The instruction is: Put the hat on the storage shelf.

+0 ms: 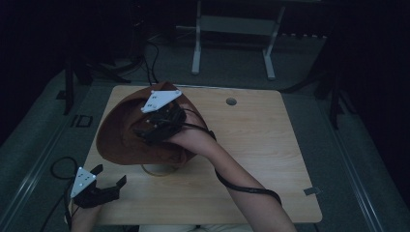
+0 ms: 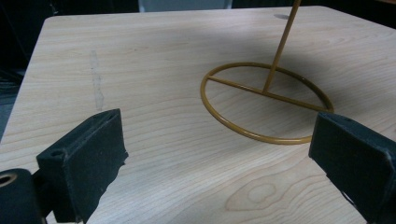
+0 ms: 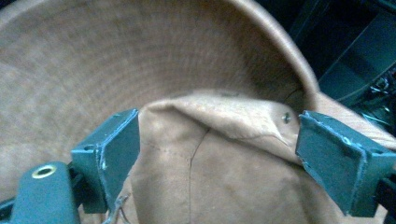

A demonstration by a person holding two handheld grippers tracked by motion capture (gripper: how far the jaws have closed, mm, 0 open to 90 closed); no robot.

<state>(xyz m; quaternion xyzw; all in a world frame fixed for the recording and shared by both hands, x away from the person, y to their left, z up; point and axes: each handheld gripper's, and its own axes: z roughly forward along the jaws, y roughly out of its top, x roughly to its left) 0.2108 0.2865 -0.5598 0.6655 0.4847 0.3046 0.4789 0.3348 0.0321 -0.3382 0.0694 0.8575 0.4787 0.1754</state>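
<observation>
A brown wide-brimmed hat (image 1: 121, 133) sits tilted over a thin gold hat stand, whose ring base (image 1: 157, 170) peeks out beneath it. My right gripper (image 1: 145, 130) reaches in over the hat. In the right gripper view, its jaws press both sides of the creased crown (image 3: 210, 158), so my right gripper (image 3: 217, 140) is shut on the hat. The brim (image 3: 93, 56) curves up behind. My left gripper (image 1: 109, 176) rests open at the table's front left corner. In the left gripper view, it (image 2: 217, 154) faces the stand's ring and pole (image 2: 280, 46) with nothing between its jaws.
The wooden table (image 1: 261, 145) has a small cable hole (image 1: 231, 101) near its back edge. A white frame on legs (image 1: 232, 43) stands on the floor behind. Cables (image 1: 150, 58) lie on the floor at back left. The right gripper's cable (image 1: 246, 189) trails along the forearm.
</observation>
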